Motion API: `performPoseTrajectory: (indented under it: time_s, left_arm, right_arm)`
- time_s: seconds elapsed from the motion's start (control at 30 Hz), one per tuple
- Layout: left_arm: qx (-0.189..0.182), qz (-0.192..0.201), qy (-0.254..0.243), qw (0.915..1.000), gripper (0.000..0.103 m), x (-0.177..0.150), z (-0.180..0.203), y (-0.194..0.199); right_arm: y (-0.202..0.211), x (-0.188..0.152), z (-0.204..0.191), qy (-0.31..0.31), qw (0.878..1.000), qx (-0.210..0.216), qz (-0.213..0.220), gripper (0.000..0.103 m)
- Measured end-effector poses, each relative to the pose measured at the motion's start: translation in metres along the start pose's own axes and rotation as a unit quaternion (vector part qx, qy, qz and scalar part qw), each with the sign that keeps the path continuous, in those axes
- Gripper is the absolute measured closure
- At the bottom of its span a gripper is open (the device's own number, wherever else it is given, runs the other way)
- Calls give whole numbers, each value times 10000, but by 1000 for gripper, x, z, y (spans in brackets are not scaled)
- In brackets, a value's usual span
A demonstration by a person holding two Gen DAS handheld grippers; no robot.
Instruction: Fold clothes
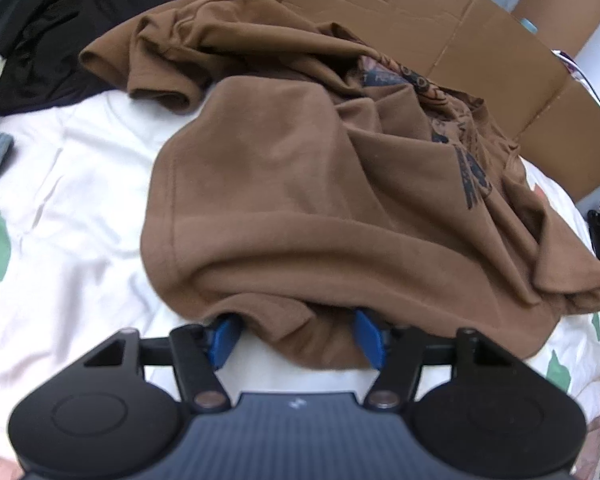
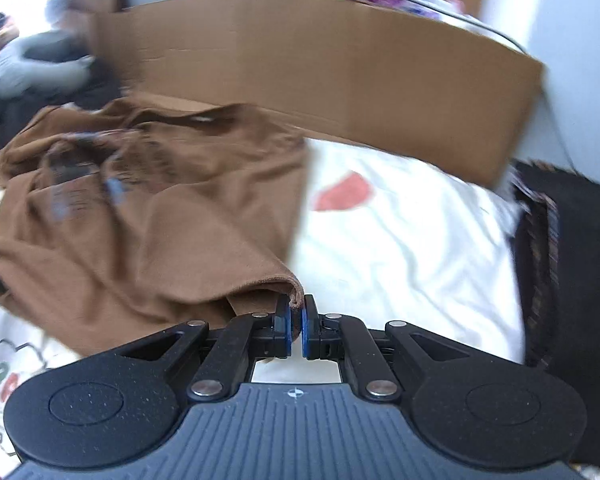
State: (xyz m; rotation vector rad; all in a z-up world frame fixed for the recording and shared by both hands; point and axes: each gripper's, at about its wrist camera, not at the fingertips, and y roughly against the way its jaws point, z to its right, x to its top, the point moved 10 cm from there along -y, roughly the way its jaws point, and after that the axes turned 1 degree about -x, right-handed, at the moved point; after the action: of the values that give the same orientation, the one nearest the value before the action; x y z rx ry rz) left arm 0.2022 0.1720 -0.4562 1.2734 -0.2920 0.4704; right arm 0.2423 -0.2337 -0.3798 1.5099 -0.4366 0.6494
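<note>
Left wrist view: a rumpled brown fleece sweatshirt with a dark printed graphic [image 1: 300, 184] fills the centre of the frame, heaped on a bed under a white sheet with green and red patches [image 1: 72, 216]. A pile of dark clothes [image 1: 48, 36] sits in the upper left, and a flattened brown cardboard box [image 1: 440, 28] stands along the top and right. At the bottom centre the left hand-held gripper [image 1: 296, 334] is spread wide, its blue pads either side of a hanging fold of the sweatshirt's near edge and not pressing it.

Right wrist view, blurred: the sweatshirt [image 2: 140, 216] takes up the left half of the frame, the sheet [image 2: 400, 240] the right, with the box [image 2: 320, 68] across the top and a dark patterned cloth [image 2: 540, 248] at the right edge. At the bottom centre the right hand-held gripper [image 2: 296, 322] is pressed together on a rolled corner of the sweatshirt's hem.

The garment lies bunched, not squared into a fold. The right grip takes only the hem's very edge, so a pull could slip the fleece free. With the left pads apart, that side is unsupported and could sag or drag, wrinkling any fold. The box close behind could snag a raised edge.
</note>
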Motion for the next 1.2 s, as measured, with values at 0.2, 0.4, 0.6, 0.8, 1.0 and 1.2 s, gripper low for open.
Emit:
performPoseTrajectory:
  time_s: [0.2,0.4,0.6,0.8,1.0,1.2]
  left_arm:
    - [-171,-59,5,9998,88,1,8,5]
    - [-580,-138,-294,9978,95,-8,37,29]
    - [-1040,-398,-532,9924,96,-29,65,48]
    - [-1473,-586,-740,9846,96,-38,94,61]
    - [-1528,-255,-645,9858,96,-20,87,81]
    - [-1242,-68,-565,9906,96,5,54,77]
  right_arm:
    - [-2,-2,47,-332,9990,-295,59,100]
    - [-4,-2,91,-646,9962,-565,134,100]
    - [-10,1,114,-894,9928,-781,163,100]
    - [-4,-6,106,-838,9917,-973,2,90]
    - [22,-15,86,-1099,9914,-705,52,79]
    - [25,-33,39,-1107,9938,-25,-84,79]
